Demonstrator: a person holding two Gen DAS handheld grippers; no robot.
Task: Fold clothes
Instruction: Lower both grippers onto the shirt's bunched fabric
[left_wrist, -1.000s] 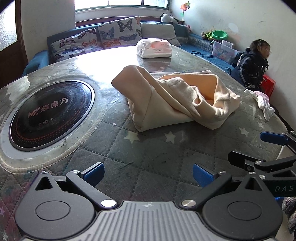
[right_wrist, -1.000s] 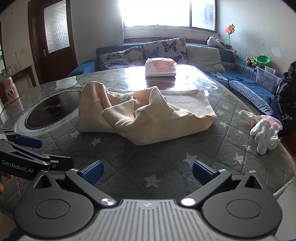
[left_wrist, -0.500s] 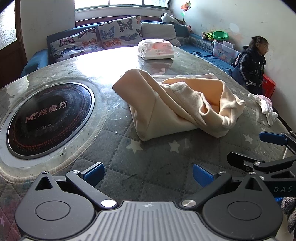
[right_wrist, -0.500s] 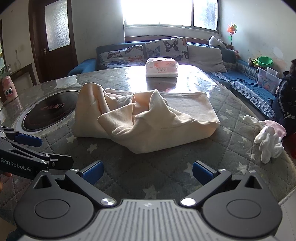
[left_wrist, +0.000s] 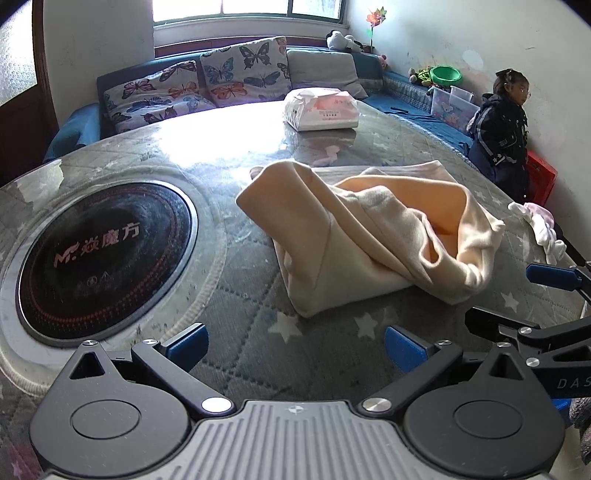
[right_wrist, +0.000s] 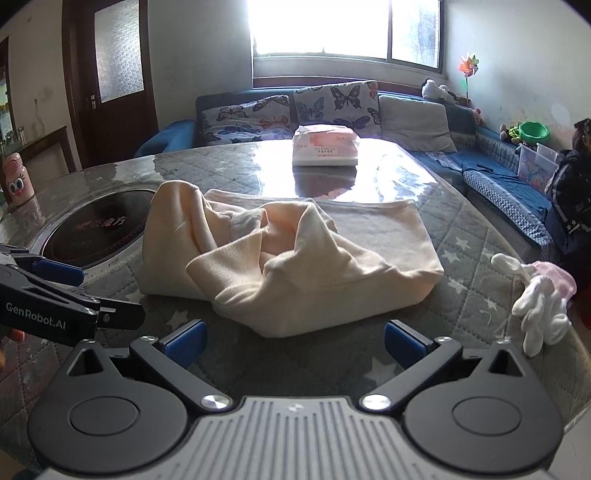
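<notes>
Each camera sat low behind its own gripper, looking forward along the two fingers across the table (left_wrist: 229, 354) toward the sofa (right_wrist: 491, 147) and window (right_wrist: 343, 26). The left view faced slightly rightward, with the cooktop (left_wrist: 99, 254) close on its left. Both views shared the cream garment (left_wrist: 369, 236), the wipes pack (right_wrist: 325, 146), and each other's gripper at the frame edge.

Left gripper (left_wrist: 295, 341) held level, fingers (left_wrist: 186, 341) spread wide, empty. Right gripper (right_wrist: 293, 339) alongside, fingers (right_wrist: 404, 339) equally apart, gripping nothing.
</notes>
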